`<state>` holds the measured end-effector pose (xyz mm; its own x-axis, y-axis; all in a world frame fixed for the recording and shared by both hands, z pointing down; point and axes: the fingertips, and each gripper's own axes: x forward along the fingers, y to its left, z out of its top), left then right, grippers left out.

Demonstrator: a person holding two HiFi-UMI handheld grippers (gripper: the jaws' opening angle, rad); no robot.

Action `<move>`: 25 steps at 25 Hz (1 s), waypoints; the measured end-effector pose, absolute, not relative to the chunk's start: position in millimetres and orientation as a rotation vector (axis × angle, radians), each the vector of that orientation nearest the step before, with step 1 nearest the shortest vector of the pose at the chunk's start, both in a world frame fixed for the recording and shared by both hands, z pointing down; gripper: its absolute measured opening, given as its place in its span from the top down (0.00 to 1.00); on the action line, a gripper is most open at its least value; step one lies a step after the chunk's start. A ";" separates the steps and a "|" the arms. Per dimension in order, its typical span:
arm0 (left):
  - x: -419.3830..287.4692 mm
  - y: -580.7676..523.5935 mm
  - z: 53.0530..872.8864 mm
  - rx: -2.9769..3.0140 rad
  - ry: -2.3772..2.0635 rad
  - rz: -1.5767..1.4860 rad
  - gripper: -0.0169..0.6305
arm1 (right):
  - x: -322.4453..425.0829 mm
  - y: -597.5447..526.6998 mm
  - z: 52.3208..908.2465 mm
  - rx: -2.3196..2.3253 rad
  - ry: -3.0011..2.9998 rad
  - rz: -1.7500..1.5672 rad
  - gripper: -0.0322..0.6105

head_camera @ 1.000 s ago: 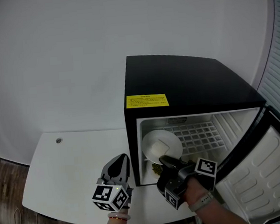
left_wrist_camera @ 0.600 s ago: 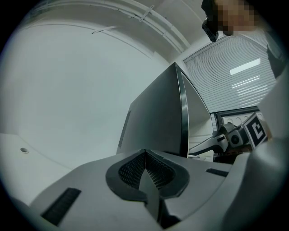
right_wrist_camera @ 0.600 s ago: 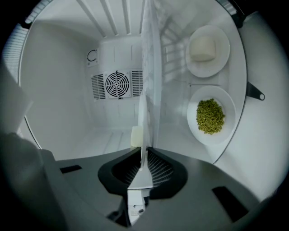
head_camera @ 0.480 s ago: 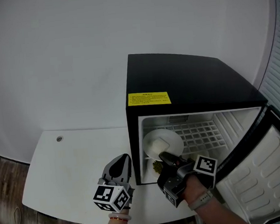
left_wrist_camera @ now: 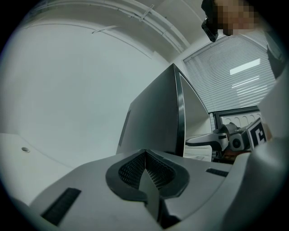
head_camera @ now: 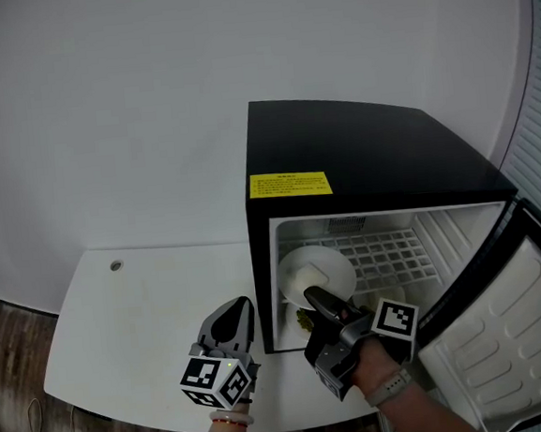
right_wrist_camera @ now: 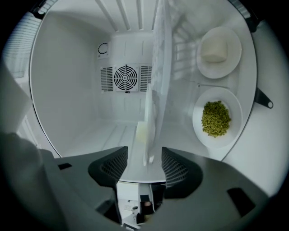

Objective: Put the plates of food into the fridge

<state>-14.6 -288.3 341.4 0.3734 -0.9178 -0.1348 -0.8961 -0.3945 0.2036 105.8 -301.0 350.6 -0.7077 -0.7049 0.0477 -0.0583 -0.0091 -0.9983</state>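
Between just-opened hand-held gripper (right_wrist_camera: 143,154) jaws: plate (right_wrist_camera: 149,118)

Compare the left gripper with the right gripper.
The left gripper is shut and empty; the right gripper is open, its jaws having just been opening, a plate rim between them. The left sits outside the fridge; the right reaches inside. Both bear marker cubes.

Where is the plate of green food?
In the right gripper view, lower right: the plate of green food lies in the fridge under the wire shelf, beside a second plate.
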 end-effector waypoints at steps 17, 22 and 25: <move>-18.9 -265.3 348.2 2.528 -1.660 -0.320 0.96 | 109.0 -253.9 370.6 -0.939 2.153 -1.554 0.62; -12.6 -241.3 353.0 2.549 -1.611 -0.298 0.96 | 116.7 -222.3 381.4 -1.076 2.318 -1.415 0.78; -7.5 -224.2 356.1 2.558 -1.575 -0.283 0.96 | 124.9 -206.7 378.0 -1.130 2.423 -1.286 0.94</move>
<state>-7.5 -224.2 356.1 0.4398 -0.8932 -0.0938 -0.8700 -0.4496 0.2024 124.9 -206.7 378.0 -0.6969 -0.6927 0.1859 -0.5422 0.3393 -0.7687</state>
